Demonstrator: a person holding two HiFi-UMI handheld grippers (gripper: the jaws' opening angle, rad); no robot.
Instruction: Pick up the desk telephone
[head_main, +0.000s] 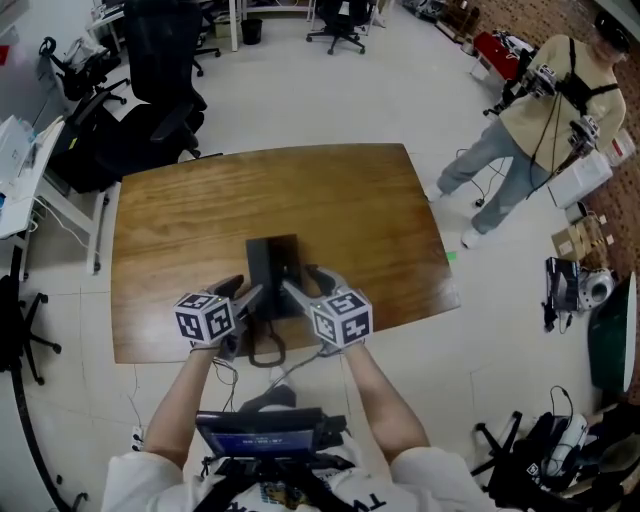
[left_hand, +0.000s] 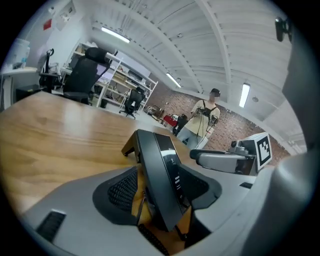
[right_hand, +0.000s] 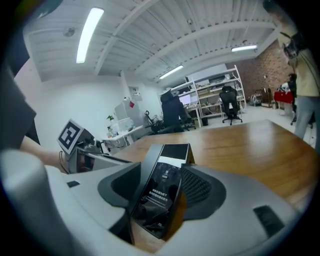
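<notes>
The black desk telephone (head_main: 272, 268) stands on the wooden table (head_main: 200, 220) near its front edge, and its dark cord (head_main: 266, 350) loops over that edge. My left gripper (head_main: 245, 292) is at the phone's left side and my right gripper (head_main: 305, 282) at its right side. In the left gripper view the phone (left_hand: 157, 170) stands edge-on between my open jaws, with bare wood showing beside the pads (left_hand: 122, 190). In the right gripper view the phone (right_hand: 167, 175) likewise sits between open jaws, with a gap at the right pad (right_hand: 197, 187). Neither gripper presses on the phone.
A person (head_main: 540, 110) holding grippers stands on the floor past the table's right corner. Black office chairs (head_main: 160, 70) and a white desk (head_main: 30, 170) are at the back left. Bags and gear (head_main: 575, 285) lie on the floor at the right.
</notes>
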